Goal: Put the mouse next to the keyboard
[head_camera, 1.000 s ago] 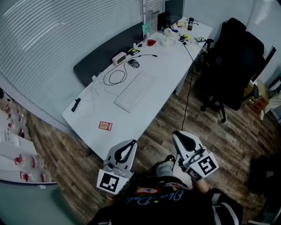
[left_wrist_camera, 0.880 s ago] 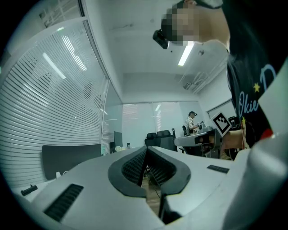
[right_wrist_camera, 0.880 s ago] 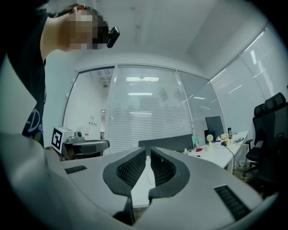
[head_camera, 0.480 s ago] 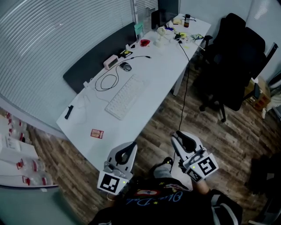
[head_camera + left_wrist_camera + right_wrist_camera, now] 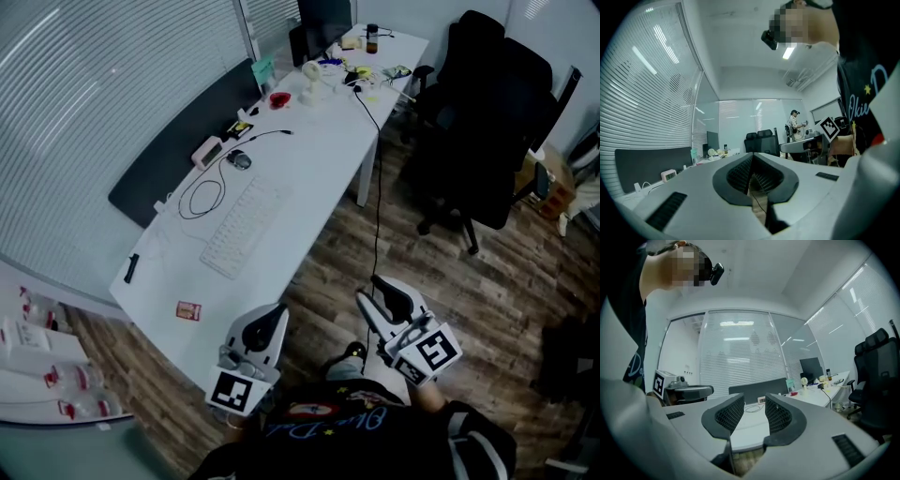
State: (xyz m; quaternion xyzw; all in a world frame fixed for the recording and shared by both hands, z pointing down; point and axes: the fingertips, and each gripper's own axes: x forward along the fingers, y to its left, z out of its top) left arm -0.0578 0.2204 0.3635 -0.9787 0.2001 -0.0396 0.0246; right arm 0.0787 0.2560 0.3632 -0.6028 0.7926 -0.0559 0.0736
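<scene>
1. We hold both grippers low, close to our body and over the wood floor, short of the desk and touching nothing.
2. The left gripper points forward toward the desk's near corner. Its jaws are pressed together with nothing between them.
3. The right gripper sits beside it, angled forward and a little left. Its jaws are apart and opening, with nothing between them.
4. The mouse lies on the white desk just past the far end of the keyboard, not touching it and well apart from both grippers. Its cable loops beside the keyboard.
5. A dark panel runs along the desk's far edge, below a glass wall with blinds.
6. A red card lies near the desk's near end, and small clutter sits at the far end.
7. A black office chair stands on the floor to the right.
</scene>
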